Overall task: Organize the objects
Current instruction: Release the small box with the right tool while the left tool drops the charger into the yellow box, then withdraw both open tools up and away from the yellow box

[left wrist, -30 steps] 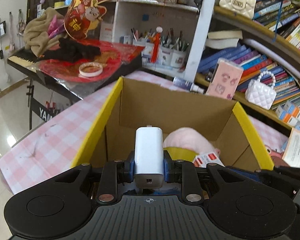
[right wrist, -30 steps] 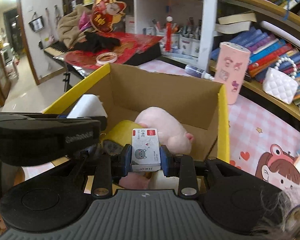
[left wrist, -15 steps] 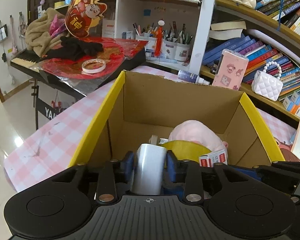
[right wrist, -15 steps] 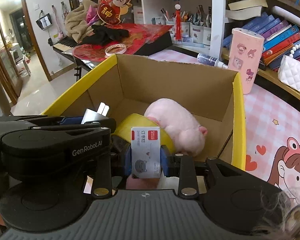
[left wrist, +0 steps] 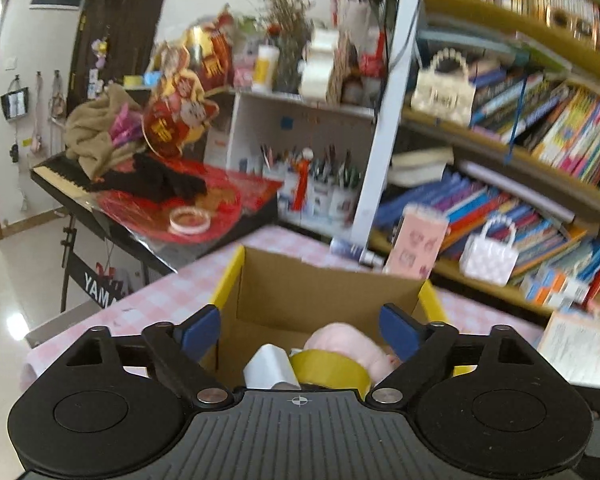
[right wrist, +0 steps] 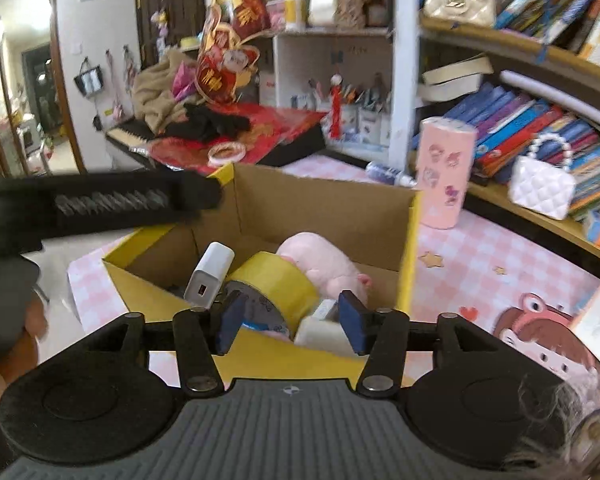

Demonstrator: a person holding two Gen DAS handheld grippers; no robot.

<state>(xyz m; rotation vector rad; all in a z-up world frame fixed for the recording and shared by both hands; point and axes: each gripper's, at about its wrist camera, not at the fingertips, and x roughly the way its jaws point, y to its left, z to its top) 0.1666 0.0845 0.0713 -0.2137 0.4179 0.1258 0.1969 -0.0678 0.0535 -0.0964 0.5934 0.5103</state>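
Note:
A cardboard box [right wrist: 328, 204] with yellow flaps stands on the pink checked table. Inside lie a white charger [right wrist: 209, 275], a yellow tape roll [right wrist: 278, 285], a pink plush pig [right wrist: 320, 258] and a small white box [right wrist: 325, 326]. My right gripper [right wrist: 290, 322] is open and empty just above the box's near edge. My left gripper [left wrist: 300, 330] is open and empty, raised above the box [left wrist: 324, 288]; the charger [left wrist: 270, 368], tape [left wrist: 330, 370] and pig [left wrist: 346, 340] show below it. The left gripper's body [right wrist: 100, 200] crosses the right wrist view at left.
A pink patterned canister [right wrist: 444, 172] stands right of the box. A bookshelf [right wrist: 540, 120] with a white quilted bag [right wrist: 542, 186] runs along the right. A keyboard with red cloth and a tape ring [right wrist: 226, 154] sits behind. Pen cups [left wrist: 324, 196] stand at the back.
Both grippers have opened and pulled up and back. The white charger left my left gripper and the small white box left my right gripper; both now lie in the cardboard box.

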